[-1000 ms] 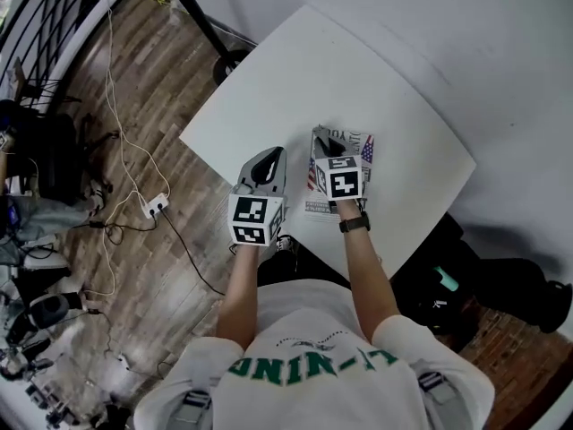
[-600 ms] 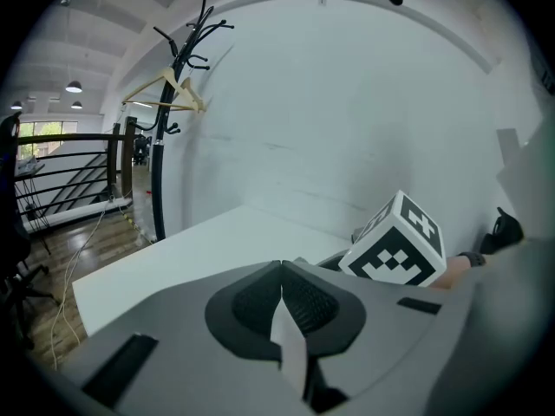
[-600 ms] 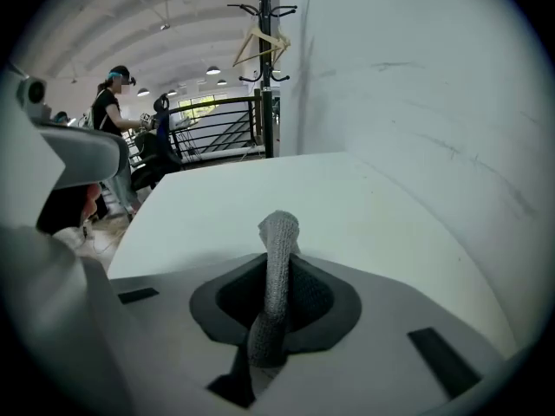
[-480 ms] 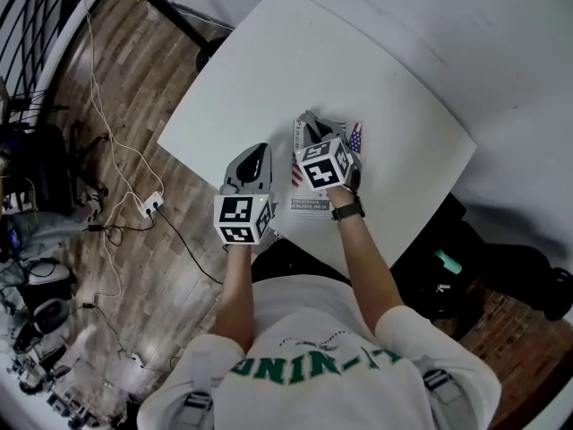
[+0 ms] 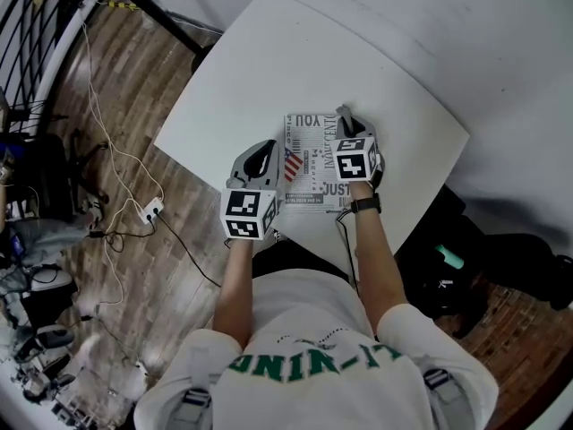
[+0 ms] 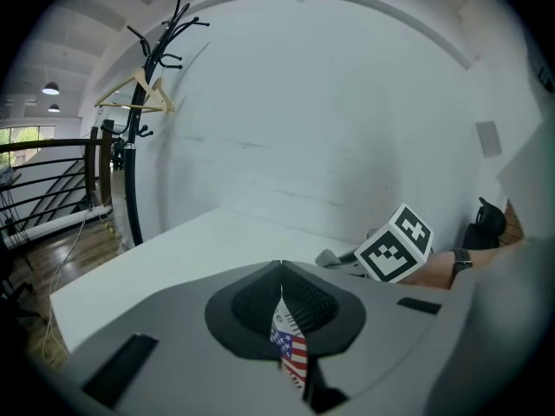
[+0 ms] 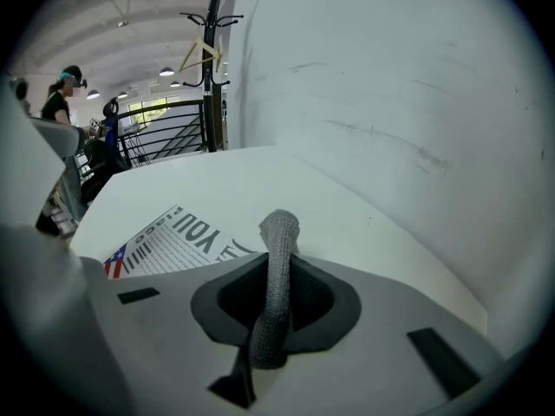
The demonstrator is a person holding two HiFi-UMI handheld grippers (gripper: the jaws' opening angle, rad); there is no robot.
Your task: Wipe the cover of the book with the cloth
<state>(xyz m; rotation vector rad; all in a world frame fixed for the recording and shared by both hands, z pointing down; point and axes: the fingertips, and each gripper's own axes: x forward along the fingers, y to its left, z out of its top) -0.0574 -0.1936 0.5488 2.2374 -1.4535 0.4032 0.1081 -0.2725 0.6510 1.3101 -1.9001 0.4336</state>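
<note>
The book (image 5: 313, 161) lies flat near the front edge of the white table (image 5: 269, 61); its white cover carries black print and an American flag. My left gripper (image 5: 267, 157) is shut on the book's left edge. In the left gripper view the flag corner of the book (image 6: 290, 349) shows pinched between the left gripper's (image 6: 282, 276) jaws. My right gripper (image 5: 346, 122) rests over the book's right side, shut on a grey cloth (image 7: 277, 293) that sticks out past the right gripper's (image 7: 279, 263) jaws. The book's cover (image 7: 165, 237) shows to its left.
The table's front edge lies just below the book. A white wall runs behind the table. Cables and a power strip (image 5: 152, 206) lie on the wooden floor at left. A black bag (image 5: 448, 276) sits on the floor at right. A coat stand (image 6: 143, 102) rises beyond the table.
My right gripper with the cloth has swept from the book's left part across to its right side, leaving most of the cover in sight. The left gripper has stayed at the left edge.
</note>
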